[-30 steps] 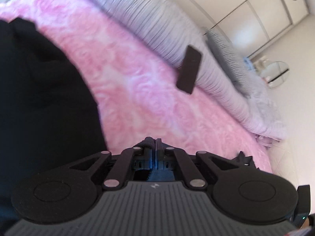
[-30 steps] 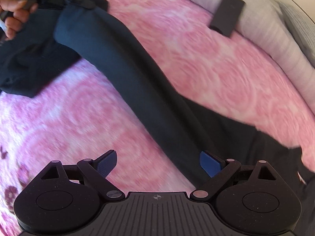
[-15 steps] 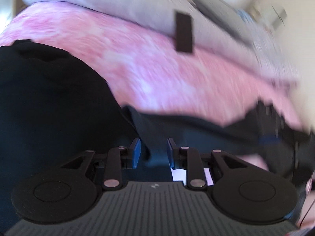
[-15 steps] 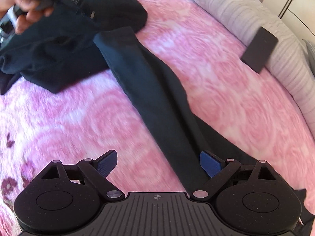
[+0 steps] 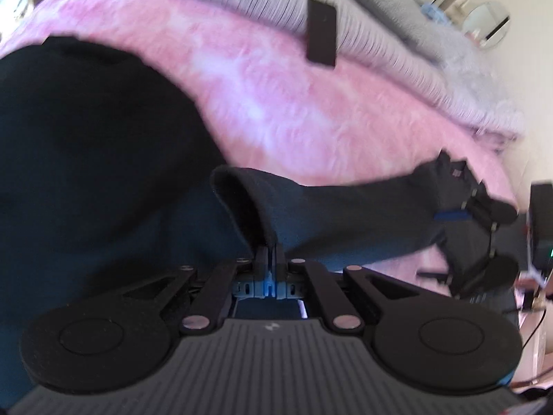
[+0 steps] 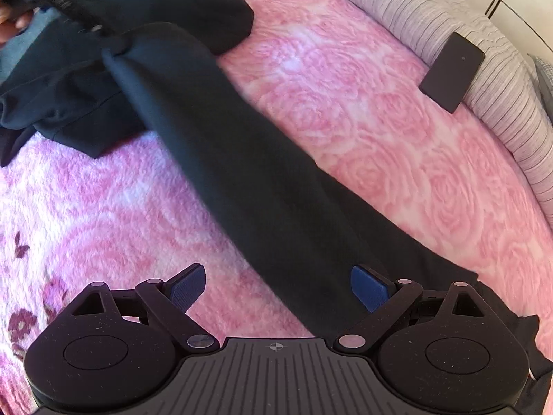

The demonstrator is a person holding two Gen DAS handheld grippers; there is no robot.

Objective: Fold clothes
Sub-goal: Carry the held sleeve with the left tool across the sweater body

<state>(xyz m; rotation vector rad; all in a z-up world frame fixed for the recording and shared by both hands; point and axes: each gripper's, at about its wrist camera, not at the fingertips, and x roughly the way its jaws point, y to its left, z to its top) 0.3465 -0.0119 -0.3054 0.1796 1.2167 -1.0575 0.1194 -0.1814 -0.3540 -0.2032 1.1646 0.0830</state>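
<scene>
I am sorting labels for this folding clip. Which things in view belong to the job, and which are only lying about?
Belong to the job:
- dark garment, stretched across the pink rose blanket
- left claw, shut on the garment's edge
- right claw, open, with the garment between its fingers

Only lying about:
- black flat rectangular object, leaning on the grey striped bedding
- round mirror

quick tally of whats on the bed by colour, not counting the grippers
Dark navy/black: 2, the garment and the flat rectangular block
Pink: 1, the rose blanket
Grey striped: 1, the ribbed cover
Total: 4
</scene>
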